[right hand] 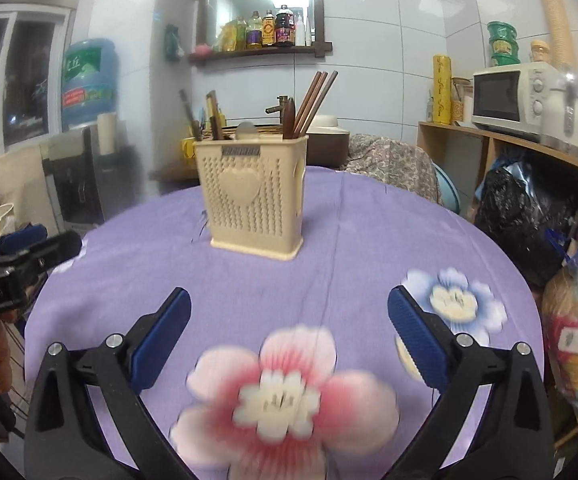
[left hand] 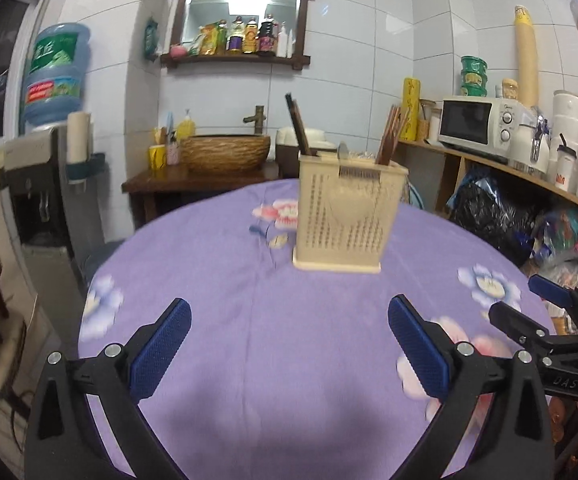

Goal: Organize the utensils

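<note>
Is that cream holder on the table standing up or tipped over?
Upright. The holder sits flat on its base on the purple cloth, with chopsticks poking out of its top.

White tiled walls (left hand: 349,40), wooden shelf (left hand: 235,58)

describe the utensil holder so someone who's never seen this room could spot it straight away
Find the round table with the purple flowered cloth. The utensil holder stands alone on it, towards the far side: an upright cream plastic box with rows of small slots. A raised heart on its front and brown chopsticks sticking out of the top set it apart.
</note>
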A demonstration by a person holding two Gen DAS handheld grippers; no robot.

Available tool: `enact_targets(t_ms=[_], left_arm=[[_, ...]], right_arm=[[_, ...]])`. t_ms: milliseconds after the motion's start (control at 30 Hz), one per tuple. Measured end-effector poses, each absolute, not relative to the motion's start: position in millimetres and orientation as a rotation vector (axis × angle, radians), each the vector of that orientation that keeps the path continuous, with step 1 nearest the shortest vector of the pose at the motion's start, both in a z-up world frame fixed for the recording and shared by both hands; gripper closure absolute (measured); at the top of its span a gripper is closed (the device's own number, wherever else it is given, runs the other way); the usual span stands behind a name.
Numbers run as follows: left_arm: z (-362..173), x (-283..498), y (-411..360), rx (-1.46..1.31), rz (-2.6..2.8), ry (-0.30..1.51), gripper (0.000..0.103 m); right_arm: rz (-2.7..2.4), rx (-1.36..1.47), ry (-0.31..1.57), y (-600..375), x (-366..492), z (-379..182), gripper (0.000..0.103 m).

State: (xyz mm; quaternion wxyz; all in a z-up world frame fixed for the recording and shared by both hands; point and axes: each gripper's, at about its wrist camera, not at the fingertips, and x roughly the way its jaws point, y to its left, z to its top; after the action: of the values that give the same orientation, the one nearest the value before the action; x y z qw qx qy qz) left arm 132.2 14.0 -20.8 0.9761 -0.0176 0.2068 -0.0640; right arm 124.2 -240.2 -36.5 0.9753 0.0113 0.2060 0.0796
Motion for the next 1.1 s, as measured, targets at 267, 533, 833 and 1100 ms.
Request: enact_targets(t_ms=[267,533,833,1100], left_arm=[[-29.9,61.9,17.4,-0.010,-0.092,0.370,0.005],[-18.4,36.0,13.8,-0.019,-0.088,0.313,0.005],[-16.5,29.7,12.6,-0.026,-0.093,0.300,0.005],[-16.9,28.0,12.7,-0.035,-0.086,0.301,0.005]], right_arm=[[0.182,-0.001,0.357,-232.8,44.4,-39.0,0.006],[0.214,-0.015,0.282,-221.8,12.6,-16.6,0.006],[0.219,-0.023,0.267,-219.5,6.4,-8.9,0.006],[0.222,-0.024,0.266,-218.5,6.5,-7.7,0.006]])
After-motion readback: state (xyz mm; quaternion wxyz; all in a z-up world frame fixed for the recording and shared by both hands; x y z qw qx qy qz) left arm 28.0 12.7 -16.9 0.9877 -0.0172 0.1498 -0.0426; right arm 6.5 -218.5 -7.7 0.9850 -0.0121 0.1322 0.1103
